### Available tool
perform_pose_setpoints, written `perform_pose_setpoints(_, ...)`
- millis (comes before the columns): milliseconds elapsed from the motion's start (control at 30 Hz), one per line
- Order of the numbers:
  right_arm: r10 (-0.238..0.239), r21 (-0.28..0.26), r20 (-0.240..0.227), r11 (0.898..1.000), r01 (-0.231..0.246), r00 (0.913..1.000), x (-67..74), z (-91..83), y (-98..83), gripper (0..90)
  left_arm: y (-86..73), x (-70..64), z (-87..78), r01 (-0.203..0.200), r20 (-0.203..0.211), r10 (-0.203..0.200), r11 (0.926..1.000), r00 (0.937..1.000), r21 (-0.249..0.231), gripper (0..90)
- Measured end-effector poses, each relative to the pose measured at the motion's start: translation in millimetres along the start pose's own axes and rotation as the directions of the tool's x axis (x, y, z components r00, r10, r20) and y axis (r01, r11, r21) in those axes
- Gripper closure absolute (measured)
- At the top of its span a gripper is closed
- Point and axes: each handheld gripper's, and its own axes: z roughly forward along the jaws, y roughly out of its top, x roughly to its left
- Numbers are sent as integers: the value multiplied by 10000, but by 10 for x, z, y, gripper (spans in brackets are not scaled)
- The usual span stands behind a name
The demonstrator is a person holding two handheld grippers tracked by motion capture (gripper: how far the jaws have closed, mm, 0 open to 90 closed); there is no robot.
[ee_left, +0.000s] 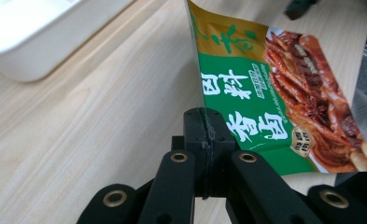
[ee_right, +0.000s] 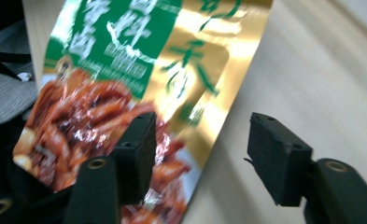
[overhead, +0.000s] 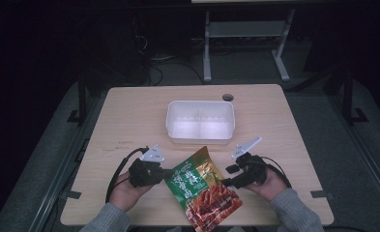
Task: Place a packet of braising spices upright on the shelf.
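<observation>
In the high view the snack packet (overhead: pixel 203 190) has its near corner cut off by the bottom edge, and the person's forearms run out there too. In the right gripper view its print is blurred. The left gripper (ee_left: pixel 204 135) hides the packet's pinched edge.

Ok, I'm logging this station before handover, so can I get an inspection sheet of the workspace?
Surface: light wooden table, bare around the work.
Job's things: green and gold snack pouch lifted at the near edge; white two-compartment container mid-table, looks empty.
Clutter: nothing seen.
Grippers: left gripper shut on the pouch's edge; right gripper open, pouch edge between its fingers.
Cables: black cable trails from the left gripper.
Surroundings: dark room, white frame legs behind.
</observation>
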Motion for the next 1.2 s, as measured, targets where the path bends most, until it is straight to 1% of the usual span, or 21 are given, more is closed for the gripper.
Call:
perform_pose_setpoints(33, -88, -5, 49, 10000, 88, 9999, -48, -9, 102, 392, 28, -15, -25, -103, -20, 103, 9999, 9999, -21, 899)
perform_pose_setpoints(133, -110, -75, 40, 9999, 111, 9999, -112, -27, 245, 373, 83, -41, -69, -274, -59, 274, 9996, 9996, -79, 899)
perform_pose_setpoints(267, -229, -259, -165, 9994, 224, 9996, -187, -13, 401, 355, 135, -64, -102, -371, -89, 369, 9992, 9993, -173, 899)
perform_pose_setpoints(300, -229, -259, -165, 9994, 224, 9996, -187, -13, 401, 355, 150, -72, -109, -402, -94, 401, 9990, 9992, -181, 899)
perform_pose_setpoints(367, -238, -228, -480, 9995, 227, 9986, -252, 46, 484, 345, 182, -88, -120, -503, -145, 500, 9986, 9986, -177, 899)
perform_pose_setpoints(433, -265, -156, -774, 9996, 254, 9967, -296, 100, 526, 343, 193, -97, -119, -494, -154, 490, 9985, 9987, -231, 899)
perform_pose_setpoints(467, -265, -156, -774, 9996, 254, 9967, -296, 100, 526, 343, 193, -97, -119, -494, -154, 490, 9985, 9987, -231, 899)
perform_pose_setpoints(500, -299, -269, -1093, 9993, 271, 9936, -329, 149, 554, 345, 204, -102, -121, -546, -172, 543, 9983, 9984, -207, 899)
perform_pose_setpoints(533, -299, -269, -1093, 9993, 271, 9936, -329, 149, 554, 345, 204, -102, -121, -546, -172, 543, 9983, 9984, -207, 900)
perform_pose_setpoints(667, -185, -150, -1659, 9998, 162, 9860, -398, 267, 608, 368, 223, -118, -123, -607, -188, 603, 9979, 9980, -239, 899)
perform_pose_setpoints(700, -170, -167, -1820, 9998, 142, 9832, -411, 281, 622, 394, 230, -121, -125, -655, -189, 651, 9976, 9977, -220, 899)
perform_pose_setpoints(733, -170, -167, -1820, 9998, 142, 9832, -411, 281, 622, 394, 235, -126, -125, -659, -189, 654, 9975, 9977, -236, 899)
perform_pose_setpoints(767, -155, -136, -1996, 9998, 130, 9798, -421, 292, 635, 422, 240, -132, -122, -679, -215, 674, 9975, 9975, -219, 899)
perform_pose_setpoints(800, -131, -61, -2363, 9999, 120, 9716, -442, 308, 668, 480, 244, -135, -118, -732, -246, 727, 9971, 9970, -193, 900)
perform_pose_setpoints(833, -131, -61, -2363, 9999, 120, 9716, -442, 308, 668, 480, 246, -135, -116, -730, -261, 725, 9972, 9970, -185, 900)
perform_pose_setpoints(867, -151, -29, -2431, 9999, 148, 9699, -444, 309, 678, 512, 248, -131, -113, -732, -267, 727, 9972, 9970, -168, 900)
perform_pose_setpoints(900, -204, -147, -2625, 9997, 171, 9647, -445, 307, 689, 565, 248, -126, -110, -724, -273, 720, 9973, 9970, -151, 900)
perform_pose_setpoints(967, -198, -124, -2636, 9998, 172, 9644, -451, 306, 687, 588, 246, -113, -102, -639, -279, 635, 9978, 9976, -157, 900)
perform_pose_setpoints(1033, -259, -194, -2708, 9996, 215, 9623, -477, 284, 668, 690, 237, -103, -88, -563, -334, 558, 9983, 9979, -144, 899)
perform_pose_setpoints(1100, -326, -296, -2728, 9992, 255, 9615, -485, 257, 661, 762, 234, -88, -80, -484, -351, 478, 9987, 9982, -170, 899)
perform_pose_setpoints(1200, -602, -357, -2685, 9980, 525, 9614, -465, 216, 657, 857, 239, -73, -70, -390, -395, 383, 9991, 9985, -168, 899)
